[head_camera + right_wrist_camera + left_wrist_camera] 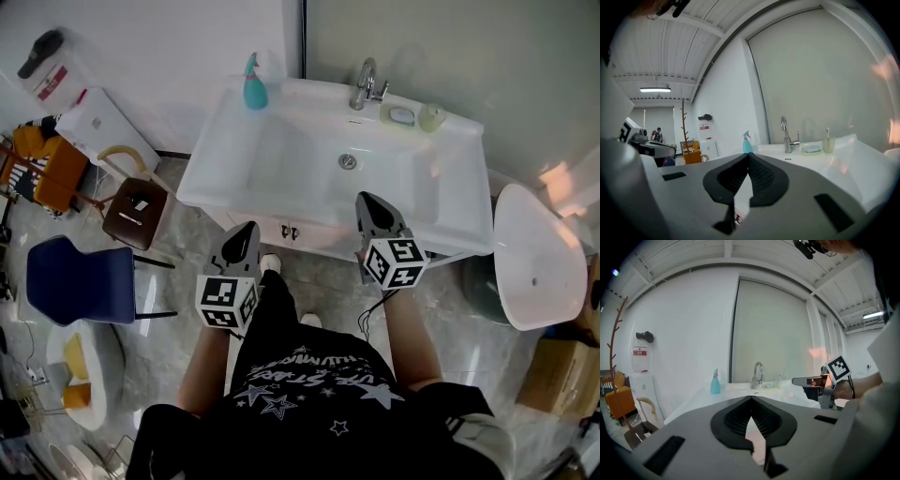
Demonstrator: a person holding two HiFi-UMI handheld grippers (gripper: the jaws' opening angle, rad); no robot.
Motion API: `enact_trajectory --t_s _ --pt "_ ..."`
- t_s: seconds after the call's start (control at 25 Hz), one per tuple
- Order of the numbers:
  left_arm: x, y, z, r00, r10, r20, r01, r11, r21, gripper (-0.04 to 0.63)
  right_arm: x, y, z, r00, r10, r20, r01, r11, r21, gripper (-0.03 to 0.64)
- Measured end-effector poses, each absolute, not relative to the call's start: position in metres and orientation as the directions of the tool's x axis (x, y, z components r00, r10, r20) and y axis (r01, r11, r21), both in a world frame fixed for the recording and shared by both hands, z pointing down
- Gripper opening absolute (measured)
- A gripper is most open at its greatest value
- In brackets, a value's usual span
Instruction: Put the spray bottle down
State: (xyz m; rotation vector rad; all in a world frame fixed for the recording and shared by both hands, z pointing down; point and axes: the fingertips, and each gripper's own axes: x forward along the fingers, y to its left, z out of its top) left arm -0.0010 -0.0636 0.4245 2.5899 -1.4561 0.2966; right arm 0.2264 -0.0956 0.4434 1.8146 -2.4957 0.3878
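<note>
Judging the spray bottle already set upper left on the sink: hold the left hand-held gripper and right hand-held gripper, both closed and empty, clear.

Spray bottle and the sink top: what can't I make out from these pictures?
Spray bottle: too small in every view to read a label or tell how full it is.
Cup by the tap: contents too small to tell in the head view.
Cabinet under the sink: mostly hidden by the basin in the head view.
</note>
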Motion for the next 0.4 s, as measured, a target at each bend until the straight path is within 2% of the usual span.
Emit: enact_trajectory --t_s 0.4 --pt "-0.006 -0.034 0.453 0.490 -0.815 0.310 -0.865 -0.500 0.054 0.015 0.229 -0.070 0.469 -0.329 -0.920 0.213 -0.938 0.293 -0.184 0.011"
